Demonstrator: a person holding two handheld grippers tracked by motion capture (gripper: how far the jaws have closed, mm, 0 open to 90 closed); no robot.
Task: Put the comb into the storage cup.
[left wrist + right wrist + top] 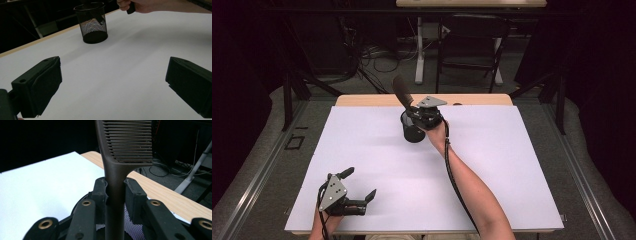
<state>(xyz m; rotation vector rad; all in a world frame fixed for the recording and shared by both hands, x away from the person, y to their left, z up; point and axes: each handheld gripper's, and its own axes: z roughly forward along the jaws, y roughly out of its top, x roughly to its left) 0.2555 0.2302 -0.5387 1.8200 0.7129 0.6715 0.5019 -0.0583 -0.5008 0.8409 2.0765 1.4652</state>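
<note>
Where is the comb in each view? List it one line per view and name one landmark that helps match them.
High view: the comb rises slantwise from the mesh cup, upper centre, clamped by the right gripper.
Left gripper view: top centre, a dark strip that looks like its handle slants down inside the cup.
Right gripper view: centre, handle pinched between the jaws, teeth at top.
Shared landmark: the mesh cup.

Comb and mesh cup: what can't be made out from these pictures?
- Comb lower end: in the right gripper view, hidden below the right claw.
- Comb top: cut off by that view's upper edge.
- Mesh cup contents: left gripper view, too dark to tell.
- Cup in the high view: partly covered by the right claw.
</note>
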